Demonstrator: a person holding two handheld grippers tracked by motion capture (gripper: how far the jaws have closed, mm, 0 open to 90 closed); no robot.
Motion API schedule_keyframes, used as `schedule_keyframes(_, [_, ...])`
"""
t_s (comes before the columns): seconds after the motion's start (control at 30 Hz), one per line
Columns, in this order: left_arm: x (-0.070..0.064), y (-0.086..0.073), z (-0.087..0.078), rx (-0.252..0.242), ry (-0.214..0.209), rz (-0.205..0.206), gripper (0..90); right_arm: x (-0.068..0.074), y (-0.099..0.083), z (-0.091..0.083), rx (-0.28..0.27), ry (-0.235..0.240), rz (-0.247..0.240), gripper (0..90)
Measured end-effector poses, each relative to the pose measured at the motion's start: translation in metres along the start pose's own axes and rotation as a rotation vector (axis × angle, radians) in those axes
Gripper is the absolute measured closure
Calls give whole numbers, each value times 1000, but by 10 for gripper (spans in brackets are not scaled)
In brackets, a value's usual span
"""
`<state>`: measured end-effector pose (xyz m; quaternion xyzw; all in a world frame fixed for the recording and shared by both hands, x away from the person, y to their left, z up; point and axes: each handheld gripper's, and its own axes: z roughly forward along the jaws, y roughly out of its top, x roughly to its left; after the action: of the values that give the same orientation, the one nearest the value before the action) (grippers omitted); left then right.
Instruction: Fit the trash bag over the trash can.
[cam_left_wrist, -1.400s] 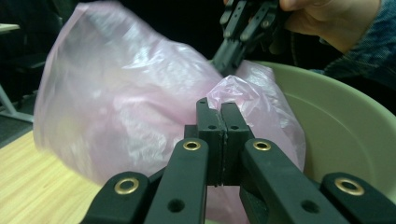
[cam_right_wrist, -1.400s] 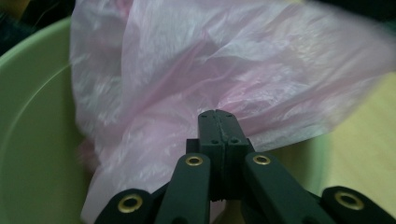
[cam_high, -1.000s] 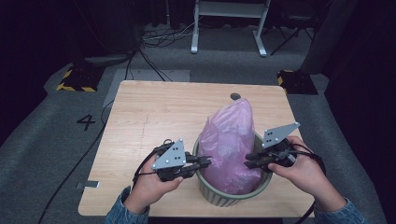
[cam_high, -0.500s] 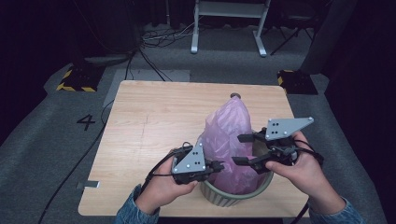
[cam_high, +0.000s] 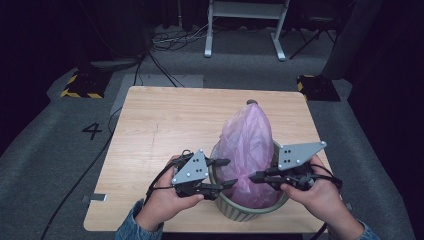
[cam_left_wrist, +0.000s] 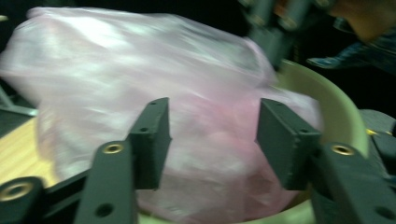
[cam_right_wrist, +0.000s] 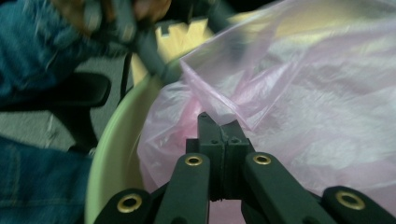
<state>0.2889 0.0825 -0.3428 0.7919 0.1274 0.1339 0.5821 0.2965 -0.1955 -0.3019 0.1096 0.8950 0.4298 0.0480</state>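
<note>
At the desk's (cam_high: 165, 125) five o'clock edge, the pink bag (cam_high: 248, 145) stands in the green bin (cam_high: 235, 210), its long axis toward twelve. Right tongs (cam_high: 253, 176) pinch its film at three; left tongs (cam_high: 226, 173), spread, flank it at nine.

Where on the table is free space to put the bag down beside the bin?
The table is bare along its whole left half and across the far edge behind the pink bag. It is crowded at the near right, where the green bin, the left gripper and the right gripper meet.
</note>
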Motion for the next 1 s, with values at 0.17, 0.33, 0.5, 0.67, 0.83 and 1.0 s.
schedule_keyframes(0.17, [7,4,-5,-24,73,-12,317,6,-13,-3,28,19,11,900])
schedule_keyframes(0.33, [17,8,0,-31,93,-51,296,15,-19,-6,28,48,-3,897])
schedule_keyframes(0.5, [17,10,11,-24,25,-74,323,22,-22,-7,44,72,-12,883])
schedule_keyframes(0.67, [11,13,17,-13,-44,-18,758,26,-21,-2,82,85,-26,870])
schedule_keyframes(0.83, [1,15,24,11,-98,36,899,25,-20,-9,50,59,-7,687])
schedule_keyframes(1.0, [-13,18,34,53,-156,107,900,23,-13,-25,-56,-56,35,428])
